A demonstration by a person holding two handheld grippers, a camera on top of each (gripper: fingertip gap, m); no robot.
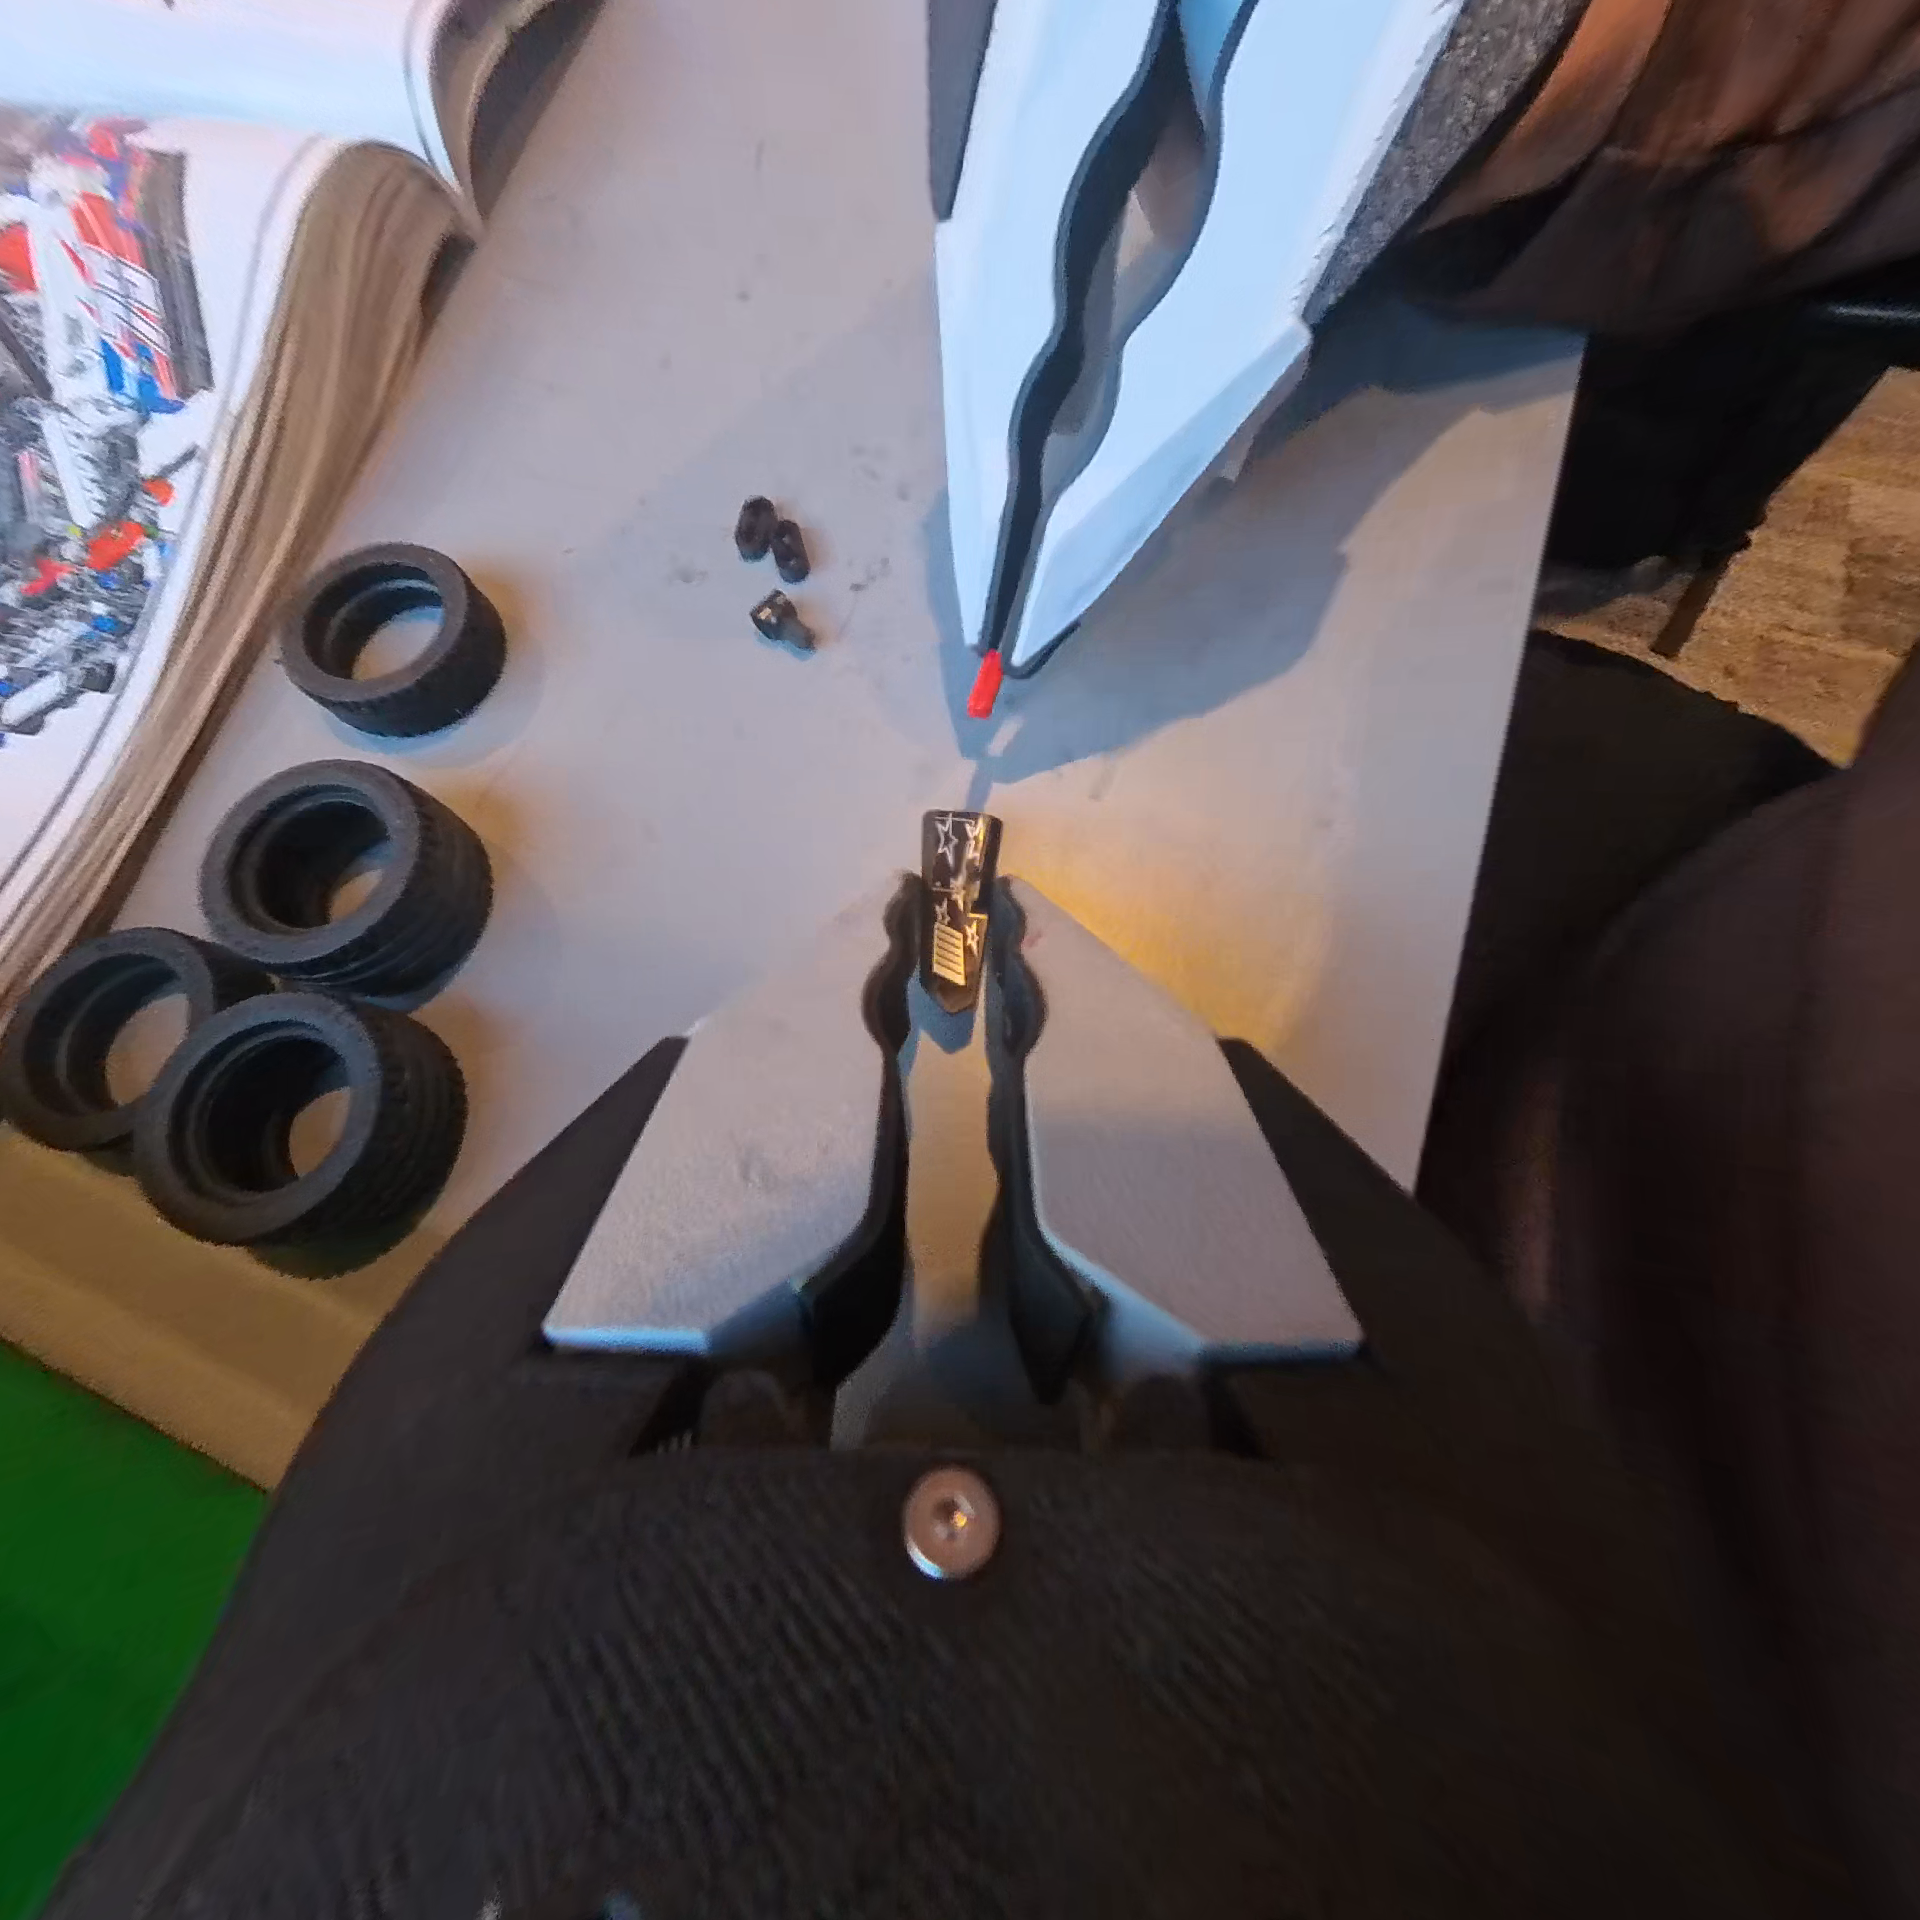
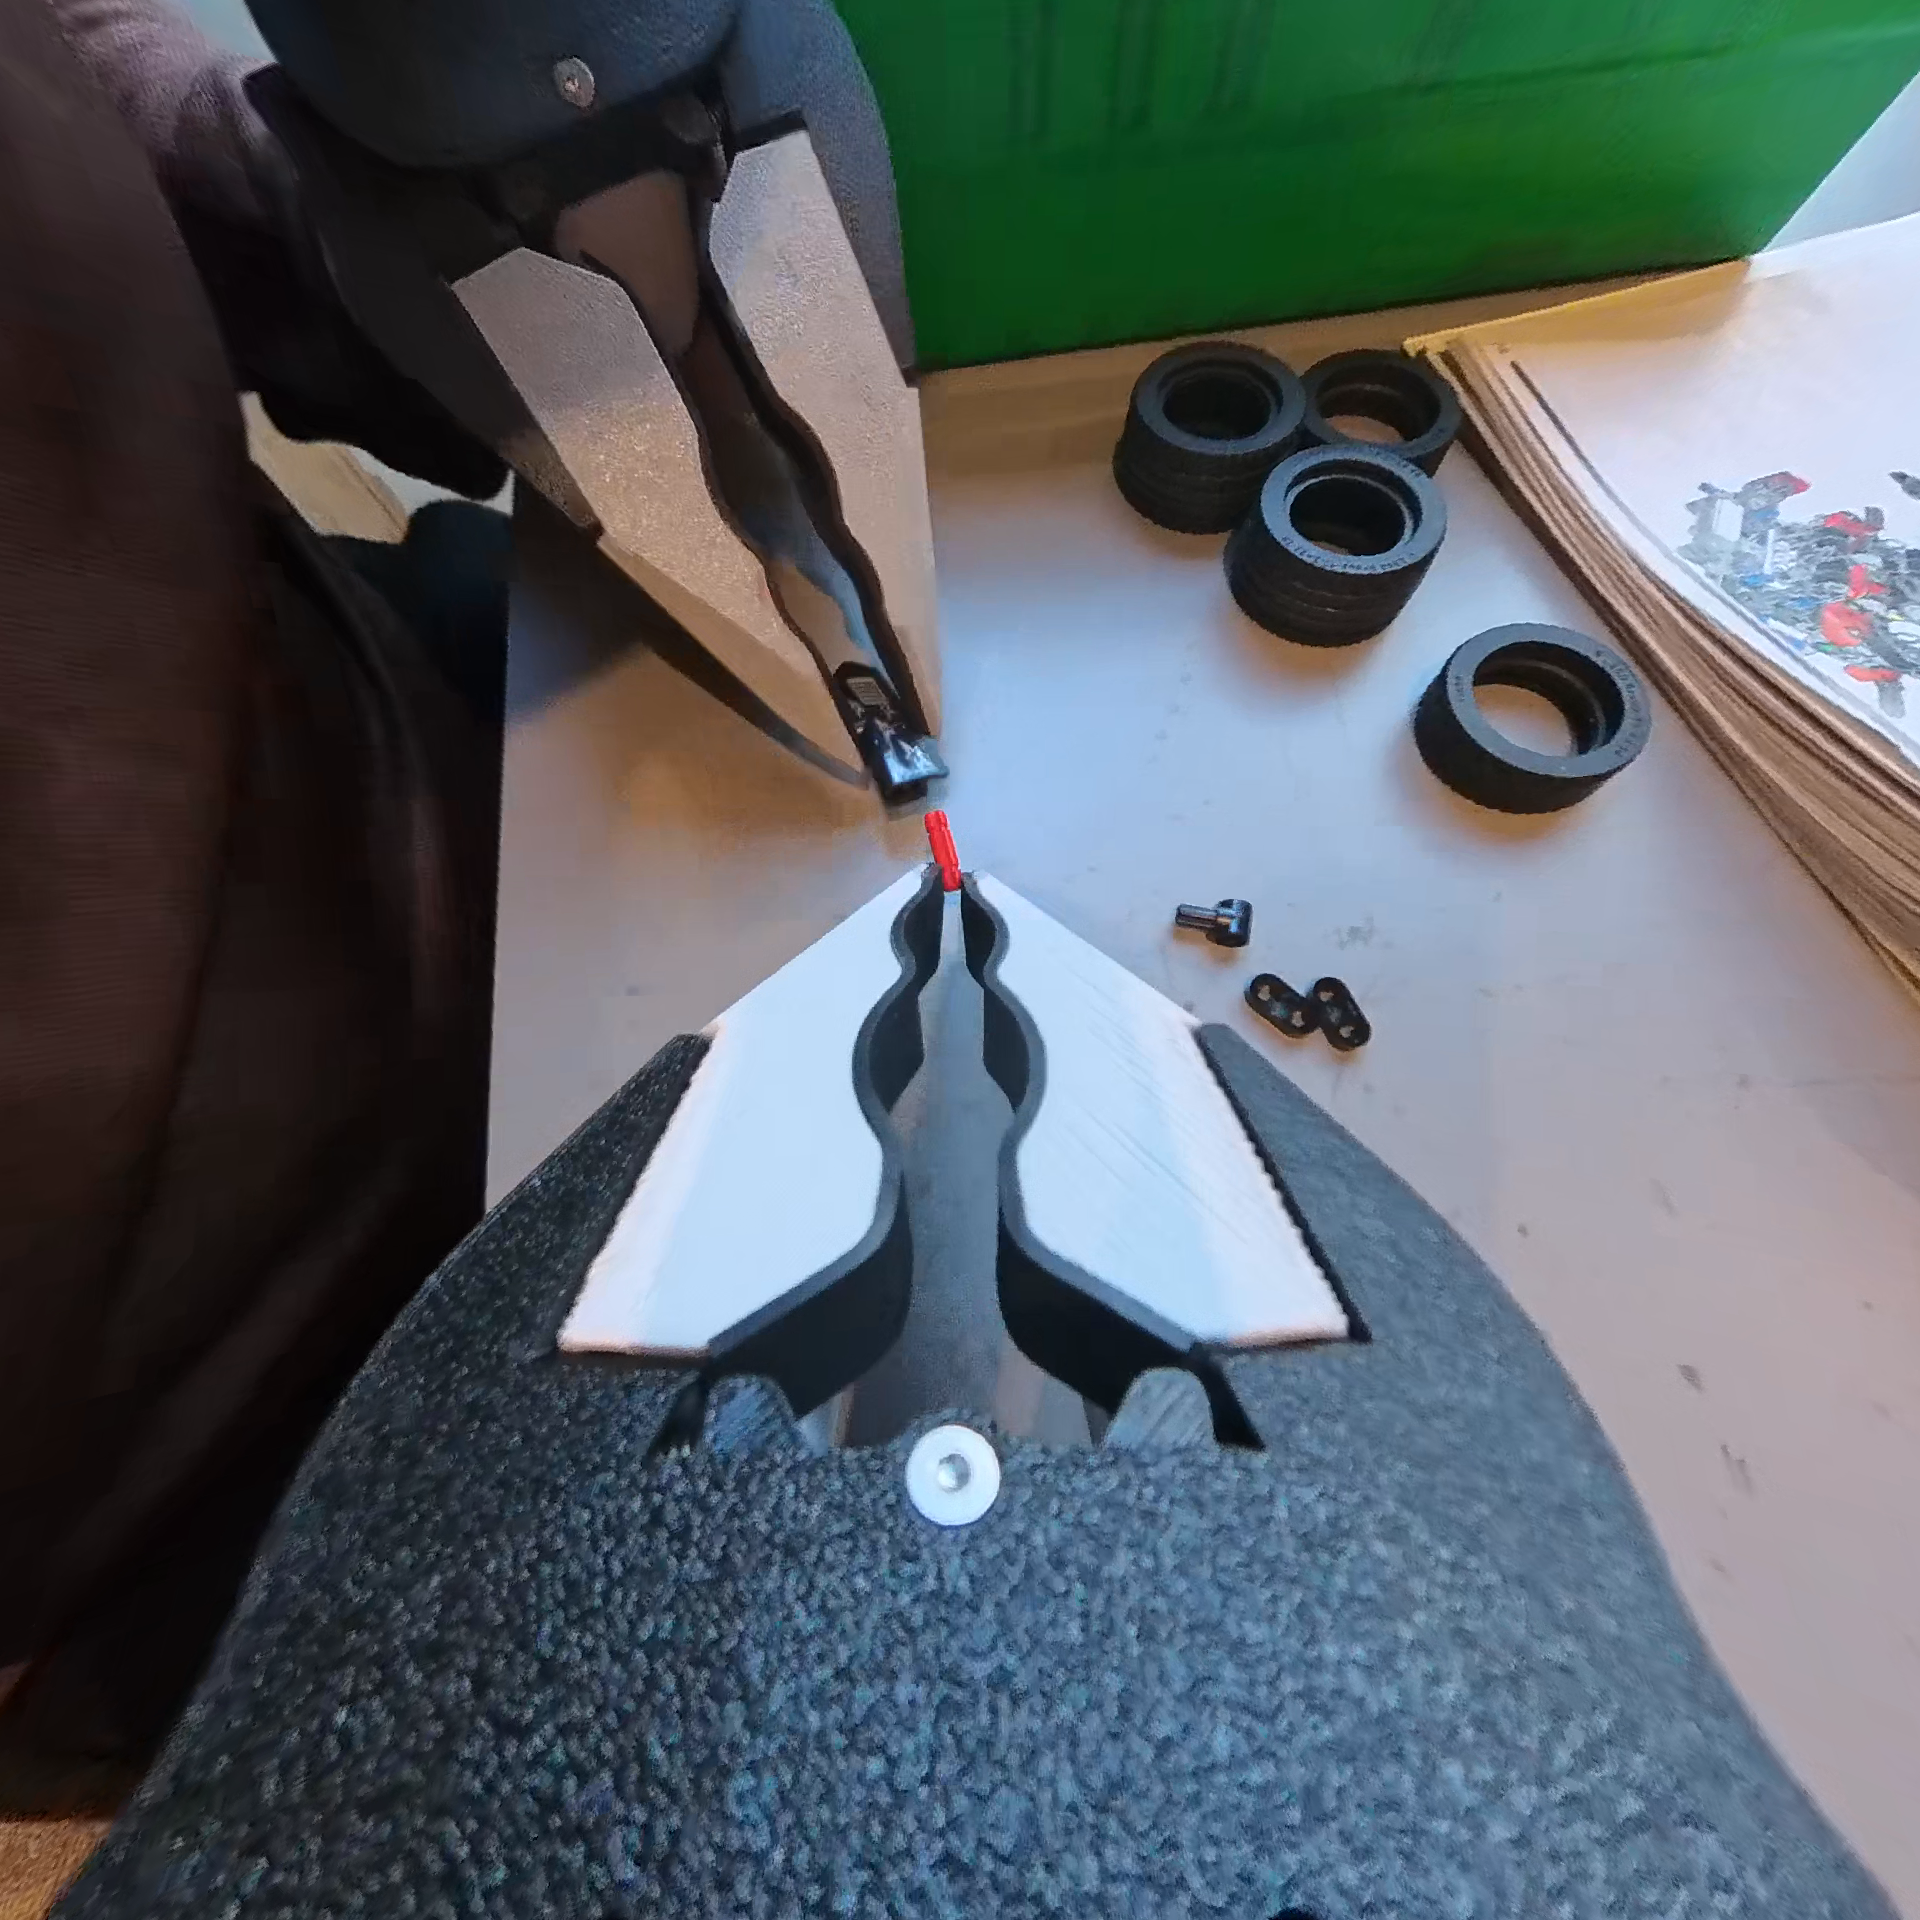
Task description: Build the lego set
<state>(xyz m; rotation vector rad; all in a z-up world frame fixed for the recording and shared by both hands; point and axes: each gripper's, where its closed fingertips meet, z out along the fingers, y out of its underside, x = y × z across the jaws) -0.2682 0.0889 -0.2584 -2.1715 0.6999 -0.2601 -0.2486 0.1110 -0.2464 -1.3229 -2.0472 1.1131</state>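
Note:
My left gripper [image 1: 954,894] is shut on a small black piece with star markings [image 1: 958,883], whose end sticks out past the fingertips. My right gripper [image 2: 945,881] is shut on a small red pin [image 2: 942,842]. In the left wrist view the right gripper [image 1: 1000,646] comes in from above with the red pin [image 1: 983,688] pointing at the black piece, a short gap between them. In the right wrist view the left gripper [image 2: 891,758] holds the black piece [image 2: 902,764] just beyond the pin's tip. Both are above the pale table [image 1: 644,790].
Several black tyres [image 1: 395,644] [image 2: 1335,551] lie on the table, some stacked. Three small black connector pieces [image 1: 774,561] [image 2: 1307,1013] lie loose between the tyres and the grippers. An open instruction booklet [image 1: 94,416] [image 2: 1766,520] lies beyond the tyres. A green surface [image 2: 1351,135] borders the table.

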